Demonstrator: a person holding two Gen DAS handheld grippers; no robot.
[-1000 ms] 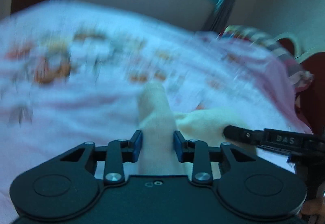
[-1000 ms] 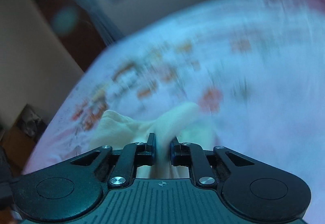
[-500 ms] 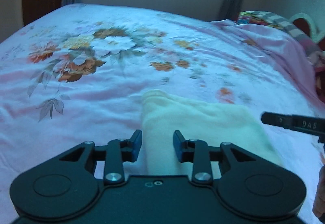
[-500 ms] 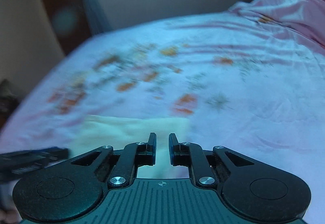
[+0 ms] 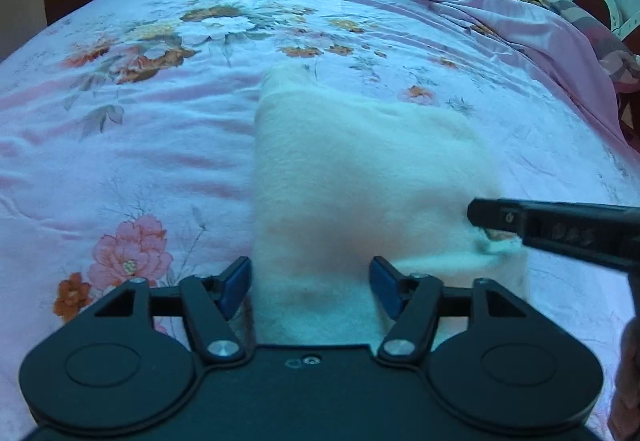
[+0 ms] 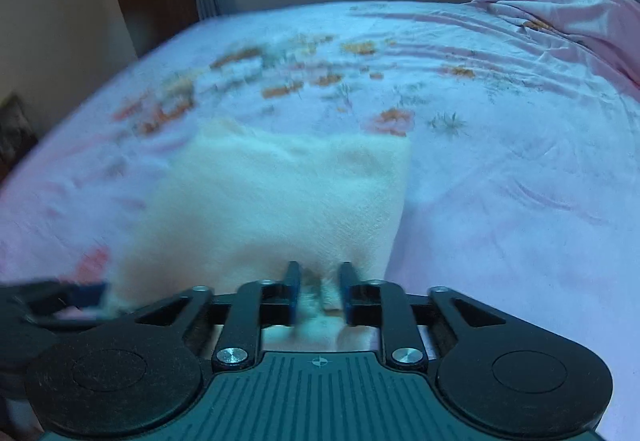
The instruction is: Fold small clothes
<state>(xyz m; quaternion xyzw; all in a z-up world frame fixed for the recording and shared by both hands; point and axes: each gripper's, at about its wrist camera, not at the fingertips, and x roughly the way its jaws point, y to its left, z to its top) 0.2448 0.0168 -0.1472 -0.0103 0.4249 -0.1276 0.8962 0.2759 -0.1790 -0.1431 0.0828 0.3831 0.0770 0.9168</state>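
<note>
Lying flat on the floral bedsheet, the cream garment spreads ahead of both claws, its near edge running in between their fingers. The left gripper has its jaws opening wide — the cloth's left edge sits by the left pad, the right pad clear of it. The right gripper is opening too, narrower, with a bunched bit of hem loose between its pads — nothing pinched.
</note>
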